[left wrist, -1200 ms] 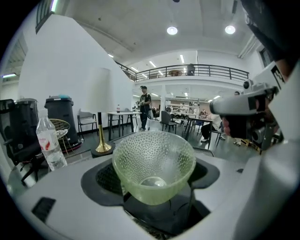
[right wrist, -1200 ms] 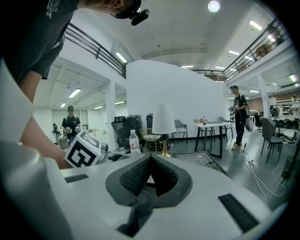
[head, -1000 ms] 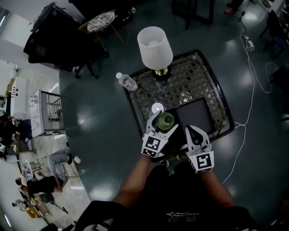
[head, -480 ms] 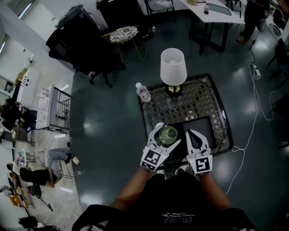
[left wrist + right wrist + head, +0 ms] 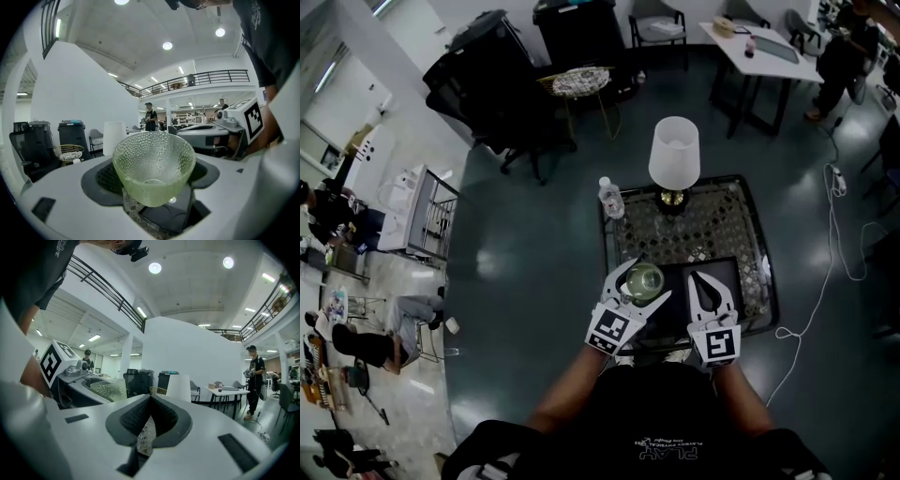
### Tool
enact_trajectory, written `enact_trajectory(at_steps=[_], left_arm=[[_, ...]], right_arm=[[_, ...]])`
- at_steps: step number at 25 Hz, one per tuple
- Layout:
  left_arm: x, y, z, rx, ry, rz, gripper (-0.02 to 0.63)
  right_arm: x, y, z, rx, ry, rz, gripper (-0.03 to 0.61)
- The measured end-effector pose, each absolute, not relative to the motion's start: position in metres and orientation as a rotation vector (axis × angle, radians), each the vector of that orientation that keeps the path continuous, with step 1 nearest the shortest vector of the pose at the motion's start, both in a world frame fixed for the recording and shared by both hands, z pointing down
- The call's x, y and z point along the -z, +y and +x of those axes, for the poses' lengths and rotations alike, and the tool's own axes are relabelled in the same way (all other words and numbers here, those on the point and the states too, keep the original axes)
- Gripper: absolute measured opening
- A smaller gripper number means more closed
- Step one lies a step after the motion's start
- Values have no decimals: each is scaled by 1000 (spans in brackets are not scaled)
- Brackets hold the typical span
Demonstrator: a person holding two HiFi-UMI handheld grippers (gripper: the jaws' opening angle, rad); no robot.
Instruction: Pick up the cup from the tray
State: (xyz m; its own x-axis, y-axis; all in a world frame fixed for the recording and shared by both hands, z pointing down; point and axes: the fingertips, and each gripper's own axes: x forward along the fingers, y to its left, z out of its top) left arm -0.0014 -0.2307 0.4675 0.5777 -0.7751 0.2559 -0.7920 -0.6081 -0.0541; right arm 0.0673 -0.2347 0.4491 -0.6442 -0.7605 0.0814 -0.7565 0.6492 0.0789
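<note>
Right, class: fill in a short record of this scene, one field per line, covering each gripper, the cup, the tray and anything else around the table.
left gripper: shut on cup
right gripper: shut, empty, over tray
cup: green dimpled glass, open end up
tray: dark, on near side of table
lamp: at table's far edge
bottle: by table's far left corner
</note>
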Motion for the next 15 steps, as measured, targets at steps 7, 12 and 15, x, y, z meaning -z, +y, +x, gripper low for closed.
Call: enact_trajectory(at_steps=[7, 12, 15], left_arm=[[-461, -235, 4, -383, -1359, 2738, 393], [-462, -237, 10, -361, -1330, 2736, 393], [-462, -232, 14, -358, -1320, 2740, 393]], right_arm=[[-435, -243, 72, 67, -2761, 1297, 8], [-422, -251, 78, 95, -2760, 1329, 8], [-418, -249, 84, 104, -2738, 1351, 8]])
